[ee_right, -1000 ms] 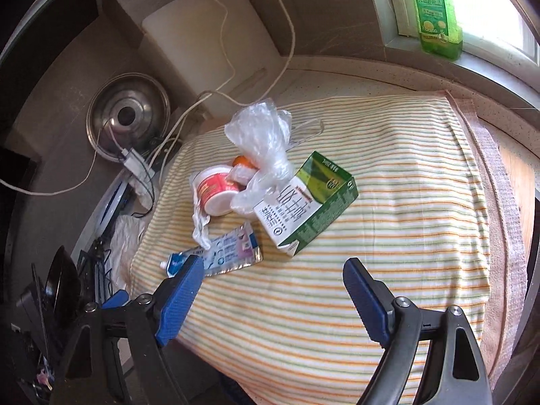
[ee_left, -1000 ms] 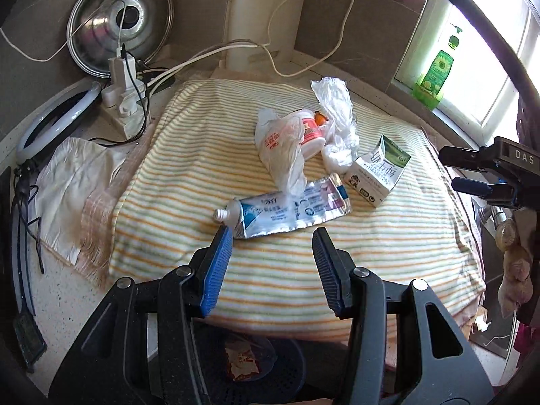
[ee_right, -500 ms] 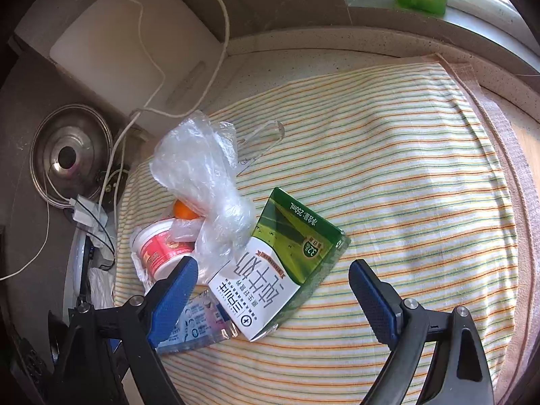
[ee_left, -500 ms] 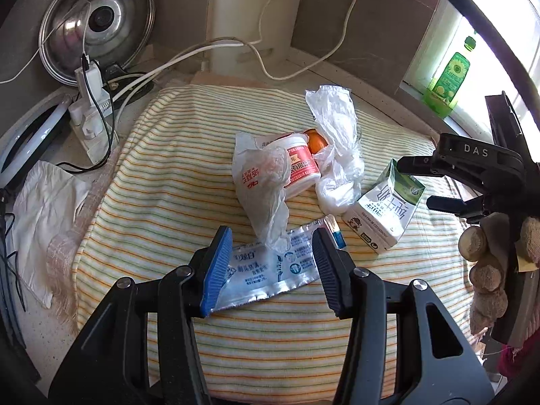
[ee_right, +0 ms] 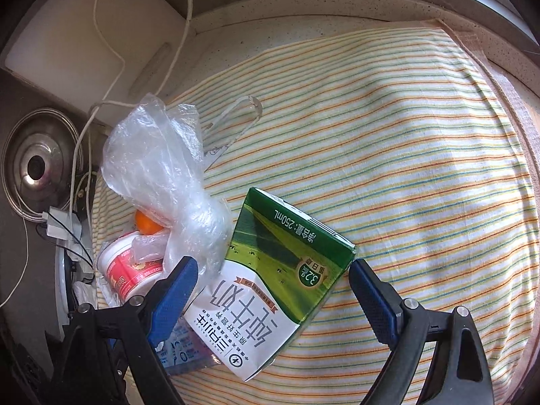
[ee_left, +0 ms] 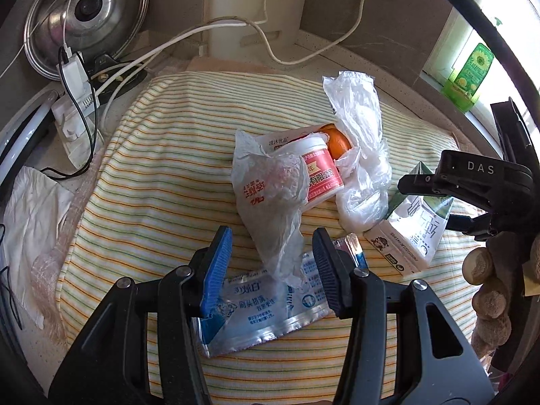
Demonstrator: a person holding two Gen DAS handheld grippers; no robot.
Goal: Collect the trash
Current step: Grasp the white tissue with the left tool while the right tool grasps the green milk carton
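A pile of trash lies on a striped cloth [ee_left: 162,168]. My left gripper [ee_left: 271,270] is open just above a silver-blue toothpaste tube [ee_left: 266,307], and the tail of a crumpled printed wrapper [ee_left: 270,195] hangs between its blue pads. Behind these lie a red-and-white tub [ee_left: 320,175], an orange [ee_left: 337,141] and a clear plastic bag [ee_left: 361,155]. My right gripper [ee_right: 273,295] is open wide and straddles a green-and-white milk carton [ee_right: 270,290] without its pads pressing on it. The tub [ee_right: 128,270] and the bag [ee_right: 162,168] lie to the left of the carton.
A steel pot lid [ee_left: 87,17] leans on the back wall above a power strip [ee_left: 74,101] with white cables. A white board [ee_right: 84,50] stands behind the cloth. A green bottle [ee_left: 472,74] sits on the window sill. Crumpled white paper [ee_left: 30,202] lies left of the cloth.
Both grippers came forward and down onto the pile. The left went from short of the tube to straddling it. The right closed in over the carton, rolled a little and spread its jaws wider.
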